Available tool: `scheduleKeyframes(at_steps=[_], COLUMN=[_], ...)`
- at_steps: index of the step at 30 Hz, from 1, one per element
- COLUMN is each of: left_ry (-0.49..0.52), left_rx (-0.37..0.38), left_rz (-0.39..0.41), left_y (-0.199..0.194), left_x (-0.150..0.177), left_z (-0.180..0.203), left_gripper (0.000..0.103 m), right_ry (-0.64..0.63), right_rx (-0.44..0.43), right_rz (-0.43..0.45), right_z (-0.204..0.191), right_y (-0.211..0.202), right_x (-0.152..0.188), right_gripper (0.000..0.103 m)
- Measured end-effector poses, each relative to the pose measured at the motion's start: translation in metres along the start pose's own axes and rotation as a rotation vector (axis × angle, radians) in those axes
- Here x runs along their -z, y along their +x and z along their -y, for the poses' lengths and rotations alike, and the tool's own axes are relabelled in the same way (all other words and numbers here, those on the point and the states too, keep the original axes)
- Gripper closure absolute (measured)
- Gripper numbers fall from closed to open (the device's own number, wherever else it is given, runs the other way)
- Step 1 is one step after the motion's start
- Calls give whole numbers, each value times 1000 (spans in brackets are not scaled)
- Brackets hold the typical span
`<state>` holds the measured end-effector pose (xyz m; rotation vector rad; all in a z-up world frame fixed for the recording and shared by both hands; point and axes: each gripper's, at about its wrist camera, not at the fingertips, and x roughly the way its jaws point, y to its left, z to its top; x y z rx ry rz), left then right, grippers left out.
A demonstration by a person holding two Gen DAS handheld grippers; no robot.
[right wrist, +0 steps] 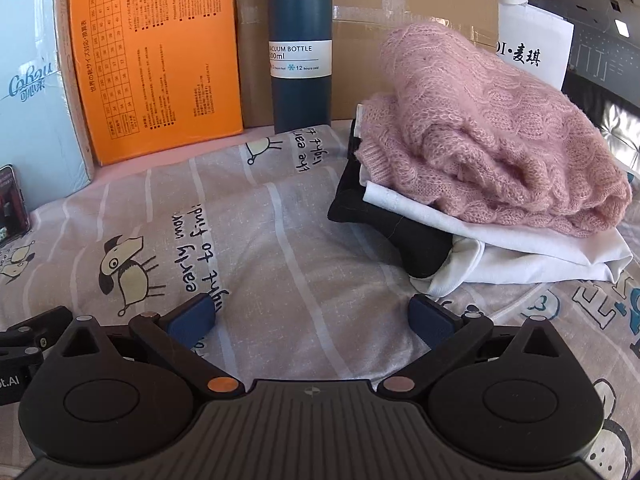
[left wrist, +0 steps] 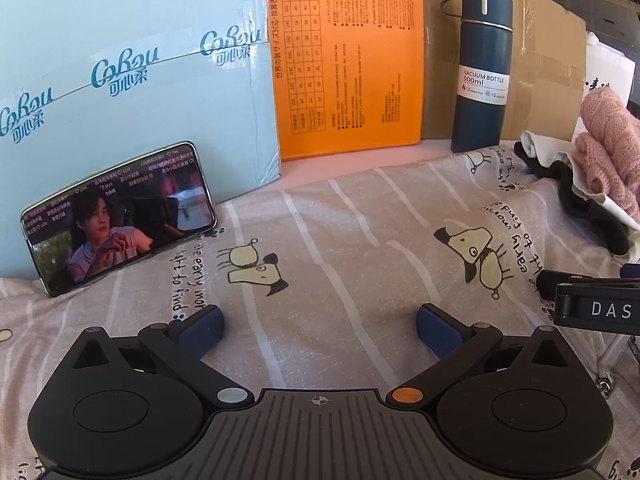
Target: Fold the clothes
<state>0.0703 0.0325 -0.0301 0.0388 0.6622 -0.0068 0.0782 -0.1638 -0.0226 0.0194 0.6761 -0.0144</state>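
Surface: bedsheet [right wrist: 304,248], grey-pink with white stripes, cartoon dogs and printed lettering, spread flat and carrying everything in view.
Left gripper [left wrist: 320,330]: jaws spread wide with nothing between them, blue pads low over the sheet's near part, pointing toward the far edge.
Right gripper [right wrist: 312,320]: jaws likewise wide apart and empty, low over the sheet beside the left gripper; part of each tool shows at the side of the other's view.
Clothes pile [right wrist: 492,184]: on the sheet's right side, toward the far edge, ahead and to the right of the right gripper, apart from both grippers.
Pink sweater [right wrist: 492,128]: fuzzy cable knit, folded in a soft mound on top of the pile.
White garment [right wrist: 520,248]: folded beneath the sweater, one cuff or hem hanging toward the near side.
Black garment [right wrist: 404,228]: bunched at the pile's left side, partly under the white one.
Vacuum bottle [right wrist: 300,48]: dark blue, upright at the far edge, just left of the pile.
Orange box [right wrist: 156,56]: standing along the far edge, left of the bottle.
Cardboard box [right wrist: 420,4]: brown, behind the bottle and the pile.
Pale blue box [left wrist: 132,64]: at the far left corner.
Phone [left wrist: 120,216]: lying sideways, leaned against the pale blue box, screen lit.
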Motion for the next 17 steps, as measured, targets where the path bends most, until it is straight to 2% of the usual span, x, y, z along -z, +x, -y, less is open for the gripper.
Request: scheduleKeyframes(at_steps=[17], left_ry=[-12], left_rx=[9], left_rz=[3], left_y=[-1], left_x=[0], left_z=[-2], left_gripper=[0], right_ry=[0], right_rx=[-2], right_rz=[2], right_z=[1], right_y=[0], right_x=[2], right_gripper=[0])
